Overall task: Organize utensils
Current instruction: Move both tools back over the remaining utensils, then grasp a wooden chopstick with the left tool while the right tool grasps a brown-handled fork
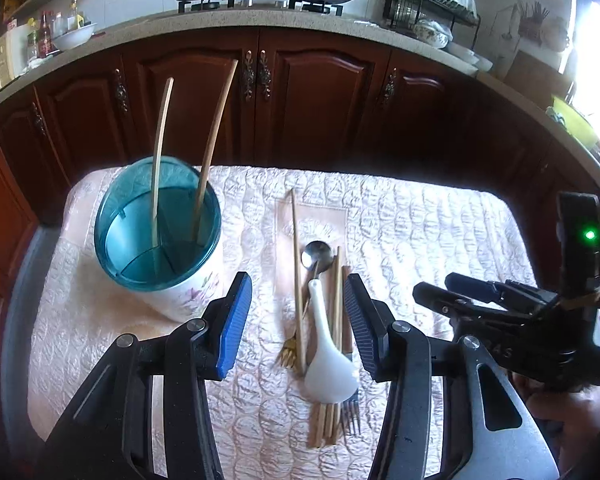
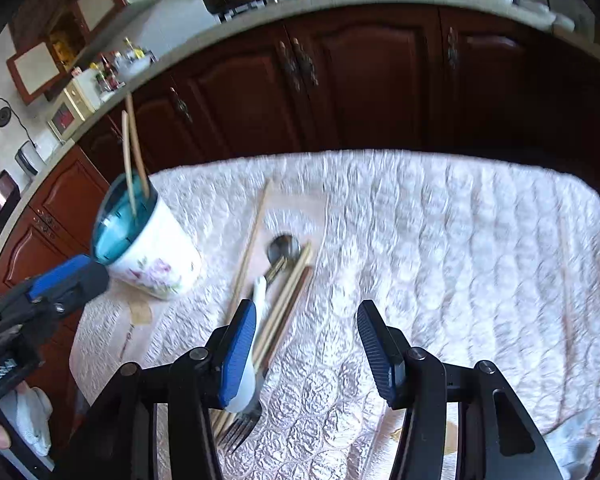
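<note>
left gripper (image 1: 298, 322): jaws apart, empty, above utensil pile (image 1: 326, 344)
right gripper (image 2: 306, 354): jaws apart, empty, right of pile
holder (image 1: 160, 236): left of pile, two chopsticks (image 1: 214, 152) inside

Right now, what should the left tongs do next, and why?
Probably lower the left tongs, which stand open, onto the white spoon lying on top of the pile. Two chopsticks already stand in the holder, and nothing is held.
</note>
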A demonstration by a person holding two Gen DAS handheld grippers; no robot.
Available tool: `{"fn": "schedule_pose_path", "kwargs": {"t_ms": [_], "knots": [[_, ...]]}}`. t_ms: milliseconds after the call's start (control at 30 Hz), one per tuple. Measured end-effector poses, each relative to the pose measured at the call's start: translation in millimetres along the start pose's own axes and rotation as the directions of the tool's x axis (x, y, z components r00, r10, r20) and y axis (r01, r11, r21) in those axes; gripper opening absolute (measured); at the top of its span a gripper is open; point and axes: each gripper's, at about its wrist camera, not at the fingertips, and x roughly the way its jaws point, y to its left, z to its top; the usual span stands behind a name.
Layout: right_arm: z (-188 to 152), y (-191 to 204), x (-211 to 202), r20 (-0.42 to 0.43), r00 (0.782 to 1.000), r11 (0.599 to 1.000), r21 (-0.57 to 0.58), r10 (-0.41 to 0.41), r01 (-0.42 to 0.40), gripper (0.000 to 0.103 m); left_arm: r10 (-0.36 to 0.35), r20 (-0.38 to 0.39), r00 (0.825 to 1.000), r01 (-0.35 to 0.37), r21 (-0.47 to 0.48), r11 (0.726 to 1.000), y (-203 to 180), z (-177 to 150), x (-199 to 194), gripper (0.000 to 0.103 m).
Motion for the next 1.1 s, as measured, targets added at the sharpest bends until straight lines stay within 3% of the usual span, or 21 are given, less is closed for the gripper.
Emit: {"fn": "schedule_pose_path", "kwargs": {"t_ms": [667, 867, 967, 1100], "knots": [[3, 7, 4, 0.006, 1.0, 0.999, -0.013, -0.029, 0.029, 0.051, 0.012, 0.008, 1.0, -0.012, 0.005, 1.0, 0, 3, 9, 0.047], [0, 6, 27, -0.035, 0.999, 1.0, 0.006, 0.02, -0.02, 0.051, 0.047, -0.027, 0.999, -0.047, 0.003, 0.999, 10, -7, 21, 0.047], [-1, 8, 46, -0.071, 0.996, 0.999, 0.011, 0.053, -0.053, 0.042, 0.062, -0.051, 0.997, -0.062, -0.001, 0.998, 15, -14, 31, 0.047], [0, 9, 81, -0.139, 0.989, 0.998, 0.014, 0.056, -0.055, 0.041, 0.063, -0.081, 0.995, -0.064, -0.008, 0.998, 20, -22, 44, 0.047]]}}
